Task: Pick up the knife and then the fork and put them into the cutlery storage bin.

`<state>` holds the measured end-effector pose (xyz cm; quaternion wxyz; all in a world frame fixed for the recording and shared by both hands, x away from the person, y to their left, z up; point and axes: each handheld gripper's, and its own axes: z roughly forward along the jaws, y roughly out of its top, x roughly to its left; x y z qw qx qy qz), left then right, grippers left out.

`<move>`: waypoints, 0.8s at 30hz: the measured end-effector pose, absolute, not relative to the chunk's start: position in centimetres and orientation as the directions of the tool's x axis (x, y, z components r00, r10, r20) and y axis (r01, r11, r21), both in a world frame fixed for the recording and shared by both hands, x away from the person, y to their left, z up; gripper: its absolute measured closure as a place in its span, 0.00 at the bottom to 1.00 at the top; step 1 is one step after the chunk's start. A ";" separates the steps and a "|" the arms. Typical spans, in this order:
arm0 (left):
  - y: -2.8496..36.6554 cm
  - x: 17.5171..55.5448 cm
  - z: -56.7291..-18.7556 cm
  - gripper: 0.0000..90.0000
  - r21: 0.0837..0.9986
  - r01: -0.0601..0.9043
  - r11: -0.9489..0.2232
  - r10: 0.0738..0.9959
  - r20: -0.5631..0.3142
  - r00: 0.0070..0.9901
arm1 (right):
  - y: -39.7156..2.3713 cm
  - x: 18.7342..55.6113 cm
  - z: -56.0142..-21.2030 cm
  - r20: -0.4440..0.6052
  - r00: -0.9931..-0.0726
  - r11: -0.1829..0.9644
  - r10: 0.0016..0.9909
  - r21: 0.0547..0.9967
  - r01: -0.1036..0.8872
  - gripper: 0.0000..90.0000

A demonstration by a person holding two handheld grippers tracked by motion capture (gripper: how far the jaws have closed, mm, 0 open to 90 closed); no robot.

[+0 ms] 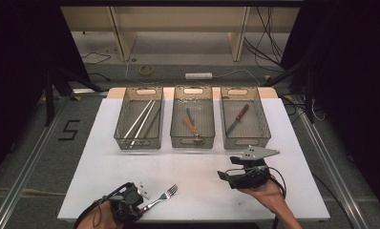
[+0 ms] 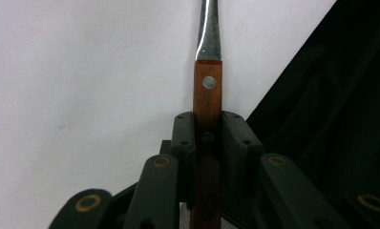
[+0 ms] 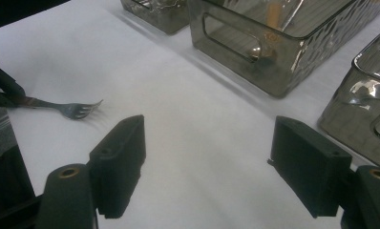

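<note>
Both tools differ: left tool (image 1: 141,206) pinches the fork's (image 1: 165,196) half-hidden wooden handle, right tool (image 3: 216,167) spread.

Tape roll (image 1: 146,70) and white cylinder (image 1: 198,76) lie on the floor (beyond the table); cables (image 1: 267,45) trail nearby.

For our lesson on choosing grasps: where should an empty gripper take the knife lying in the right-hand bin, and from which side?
Grip the knife by its wooden handle, the far end, coming straight down from above through the bin's open top. It lies flat and diagonal, walls blocking side approaches, so I would set the jaws across the handle. The right gripper is open and nearest.
</note>
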<state>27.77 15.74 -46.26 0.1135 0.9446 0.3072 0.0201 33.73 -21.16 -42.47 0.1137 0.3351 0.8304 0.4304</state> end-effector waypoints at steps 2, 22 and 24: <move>15.9 27.8 -46.2 0.84 0.232 0.569 -0.789 0.577 -0.038 0.816 | -21.2 33.7 -42.4 0.102 -0.750 0.404 0.653 0.792 0.459 0.32; 13.3 29.9 -44.1 0.85 0.322 0.507 -0.799 0.504 -0.099 0.858 | -19.0 32.3 -41.8 0.074 -0.828 0.447 0.556 0.813 0.374 0.32; 12.7 30.4 -43.8 0.85 0.328 0.495 -0.805 0.491 -0.102 0.865 | -18.4 31.8 -41.5 0.060 -0.845 0.460 0.531 0.817 0.347 0.32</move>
